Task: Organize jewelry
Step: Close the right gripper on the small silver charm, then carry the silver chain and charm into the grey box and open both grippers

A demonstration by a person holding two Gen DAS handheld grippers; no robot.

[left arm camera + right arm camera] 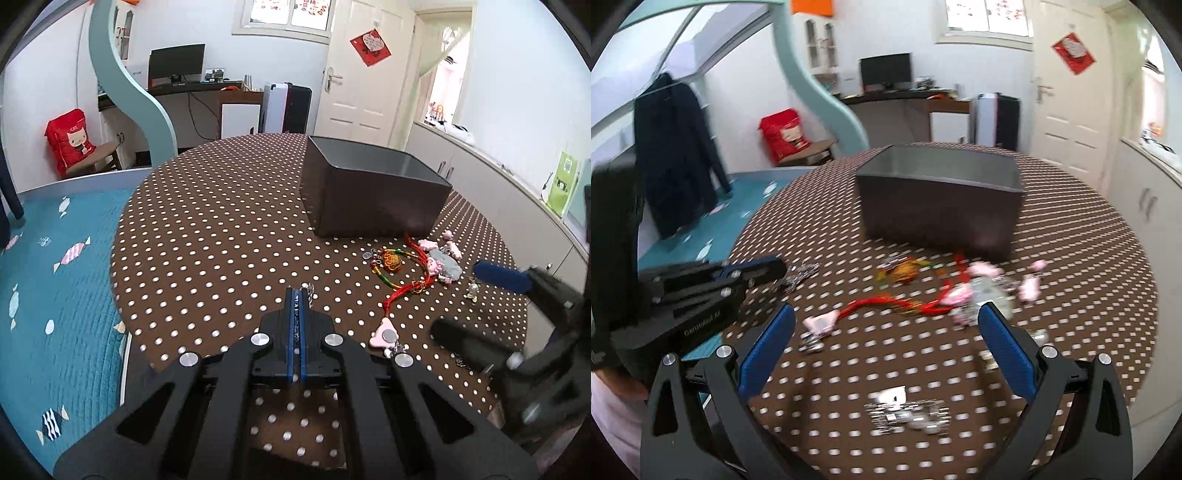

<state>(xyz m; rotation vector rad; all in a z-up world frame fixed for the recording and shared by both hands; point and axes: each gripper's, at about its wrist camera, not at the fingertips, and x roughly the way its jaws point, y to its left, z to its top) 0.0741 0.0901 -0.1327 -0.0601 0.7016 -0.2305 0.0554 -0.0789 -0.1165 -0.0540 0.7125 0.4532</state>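
A dark grey box (373,192) stands open-topped on the polka-dot table (221,229); it also shows in the right wrist view (938,206). My left gripper (298,293) is shut on a silver chain (311,291), which dangles from its tip in the right wrist view (801,275). In front of the box lie a red cord bracelet (402,284), a gold and red knot charm (392,260), pink charms (439,258) and a pink triangular pendant (386,334). My right gripper (886,321) is open above the table, near this pile (960,291). A silver bracelet (908,413) lies between its fingers.
A bed with a teal candy-print cover (55,277) lies left of the table. White cabinets (480,184) run along the right wall. A dark jacket (679,162) hangs at the left. The desk and door are far behind.
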